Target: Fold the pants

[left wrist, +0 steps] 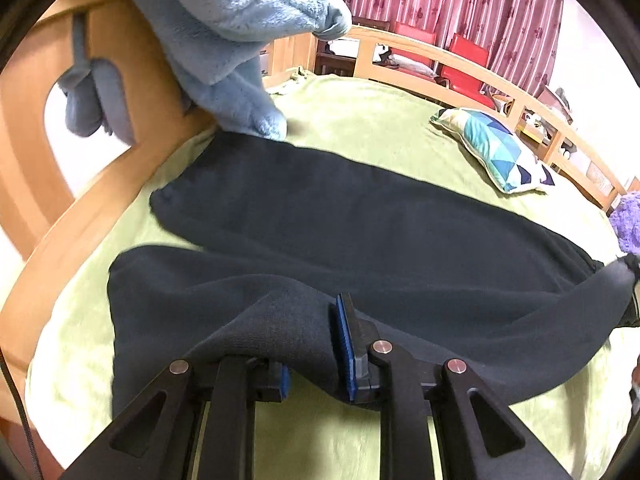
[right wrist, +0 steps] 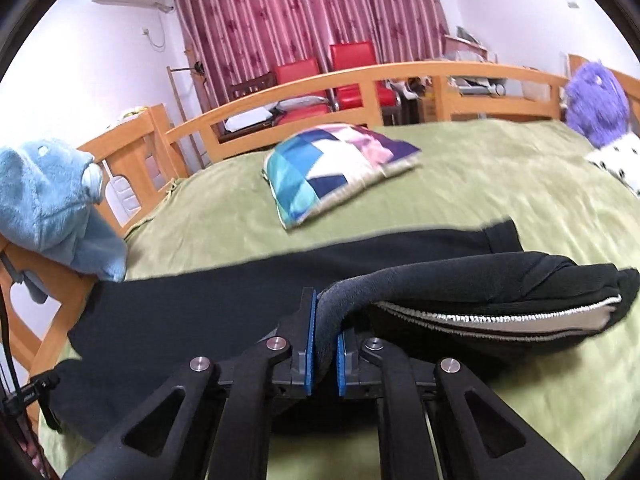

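Note:
Dark navy pants [left wrist: 360, 216] lie across a green bedspread [left wrist: 380, 128]. One leg lies flat toward the wooden headboard. My left gripper [left wrist: 314, 344] is shut on a fold of the nearer leg and holds it lifted; cloth drapes over its left finger. In the right wrist view the pants [right wrist: 200, 312] stretch to the left. My right gripper [right wrist: 324, 344] is shut on the waistband end, which is raised and curls over, showing its white inner band [right wrist: 500, 318].
A blue plush toy [left wrist: 232, 40] hangs over the wooden bed rail [left wrist: 100, 208] near the leg ends. A patchwork pillow [right wrist: 332, 164] lies beyond the pants. A purple plush [right wrist: 596, 100] sits at the far right. Red chairs [right wrist: 348, 68] and curtains stand behind the bed.

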### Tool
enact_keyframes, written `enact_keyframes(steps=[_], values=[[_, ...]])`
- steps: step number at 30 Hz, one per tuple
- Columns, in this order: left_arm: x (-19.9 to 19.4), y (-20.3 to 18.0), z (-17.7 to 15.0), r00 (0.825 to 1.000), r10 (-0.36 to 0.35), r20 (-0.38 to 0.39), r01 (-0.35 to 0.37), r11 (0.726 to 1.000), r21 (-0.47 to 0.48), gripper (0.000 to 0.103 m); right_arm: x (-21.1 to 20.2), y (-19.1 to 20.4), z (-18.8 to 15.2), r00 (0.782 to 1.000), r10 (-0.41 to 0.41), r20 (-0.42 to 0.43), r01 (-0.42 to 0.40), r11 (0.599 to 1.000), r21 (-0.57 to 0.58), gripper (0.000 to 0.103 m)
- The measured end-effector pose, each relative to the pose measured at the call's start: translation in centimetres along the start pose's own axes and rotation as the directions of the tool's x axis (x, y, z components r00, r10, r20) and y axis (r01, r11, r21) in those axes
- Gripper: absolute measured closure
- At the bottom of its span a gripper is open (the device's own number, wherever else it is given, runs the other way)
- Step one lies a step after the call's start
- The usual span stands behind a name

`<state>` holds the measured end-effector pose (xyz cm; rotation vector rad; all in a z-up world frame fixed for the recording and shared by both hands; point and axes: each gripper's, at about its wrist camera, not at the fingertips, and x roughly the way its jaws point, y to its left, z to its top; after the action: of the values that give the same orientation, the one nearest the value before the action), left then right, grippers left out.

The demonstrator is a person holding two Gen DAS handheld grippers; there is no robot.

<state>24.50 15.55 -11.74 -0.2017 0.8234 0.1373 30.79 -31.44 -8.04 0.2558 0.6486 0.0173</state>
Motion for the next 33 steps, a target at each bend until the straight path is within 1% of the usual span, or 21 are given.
enact_keyframes(steps=[2, 3, 4, 5, 6, 7, 8, 10, 12, 15, 18, 21, 24, 26, 28, 29, 31, 33], values=[[0.6, -0.3, 0.8, 1.0, 0.003, 0.005, -0.003, 1.0, 0.001, 0.084, 1.9, 0.2, 1.7, 1.0, 0.01, -0.004, -0.01, 1.0, 0.013, 0.095], [1.0, -0.5, 1.1, 1.0, 0.006, 0.01, -0.006, 1.0, 0.003, 0.084, 3.5, 0.2, 3.1, 1.0, 0.021, -0.01, -0.02, 0.999, 0.036, 0.095], [1.4, -0.8, 1.5, 1.0, 0.013, 0.016, -0.013, 1.0, 0.01, 0.084, 4.5, 0.2, 3.7, 1.0, 0.023, -0.012, -0.023, 0.998, 0.05, 0.095], [1.7, -0.9, 1.7, 1.0, 0.019, 0.019, -0.02, 1.0, 0.015, 0.084, 5.6, 0.2, 4.4, 1.0, 0.025, -0.008, -0.024, 0.998, 0.065, 0.092], [2.2, -1.2, 2.0, 0.999, 0.029, 0.018, -0.03, 0.999, 0.021, 0.084, 7.0, 0.3, 4.9, 1.0, 0.015, -0.009, -0.015, 0.997, 0.071, 0.079], [2.6, -1.4, 2.1, 0.999, 0.032, 0.016, -0.032, 0.999, 0.023, 0.084, 8.5, 0.6, 4.9, 1.0, 0.001, -0.027, 0.001, 0.998, 0.061, 0.067], [3.0, -1.5, 2.3, 1.0, 0.028, 0.012, -0.029, 0.999, 0.024, 0.084, 9.4, 0.8, 4.6, 0.999, -0.002, -0.045, 0.004, 0.999, 0.042, 0.052], [3.8, -1.8, 2.4, 1.0, 0.02, 0.005, -0.02, 1.0, 0.024, 0.084, 10.4, 1.4, 3.4, 0.998, -0.008, -0.057, 0.007, 1.0, -0.012, 0.051], [4.3, -2.3, 2.8, 0.999, 0.033, 0.01, -0.034, 0.999, 0.031, 0.085, 10.2, 1.9, 1.9, 0.998, -0.008, -0.055, 0.004, 0.998, -0.065, 0.051], [4.9, -2.9, 3.6, 0.998, 0.05, 0.023, -0.051, 0.997, 0.051, 0.085, 9.2, 1.5, 0.2, 0.997, 0.011, -0.075, -0.018, 0.996, -0.082, 0.049], [5.3, -2.8, 4.9, 0.999, 0.037, 0.032, -0.037, 0.999, 0.027, 0.085, 7.8, 0.4, -1.7, 0.994, 0.008, -0.106, -0.018, 0.996, -0.092, 0.048], [5.5, -2.6, 6.8, 0.999, 0.011, 0.05, -0.01, 1.0, -0.015, 0.085, 6.4, -0.8, -3.8, 0.991, -0.042, -0.131, 0.026, 0.992, -0.12, 0.047], [5.5, -3.1, 8.0, 0.998, 0.01, 0.067, -0.008, 1.0, -0.02, 0.085, 5.1, -2.5, -5.8, 0.981, -0.088, -0.172, 0.07, 0.992, -0.109, 0.046], [5.3, -3.8, 8.5, 0.998, 0.023, 0.053, -0.022, 1.0, -0.007, 0.078, 4.6, -3.6, -7.0, 0.976, -0.093, -0.198, 0.078, 0.993, -0.086, 0.046], [4.9, -4.2, 8.2, 0.999, 0.004, 0.039, -0.004, 1.0, 0.005, 0.063, 3.9, -4.5, -8.3, 0.969, -0.102, -0.227, 0.089, 0.994, -0.069, 0.046], [4.5, -4.3, 7.8, 0.999, -0.006, 0.039, 0.006, 1.0, 0.011, 0.06, 3.6, -4.8, -8.8, 0.966, -0.106, -0.236, 0.094, 0.994, -0.062, 0.046], [3.6, -4.5, 7.1, 0.999, -0.014, 0.041, 0.013, 1.0, 0.023, 0.047, 2.9, -5.1, -9.7, 0.962, -0.111, -0.25, 0.101, 0.994, -0.052, 0.046], [2.5, -4.6, 6.3, 0.999, -0.012, 0.035, 0.011, 0.999, 0.036, 0.039, 2.2, -5.3, -10.0, 0.961, -0.12, -0.249, 0.112, 0.993, -0.044, 0.046]])
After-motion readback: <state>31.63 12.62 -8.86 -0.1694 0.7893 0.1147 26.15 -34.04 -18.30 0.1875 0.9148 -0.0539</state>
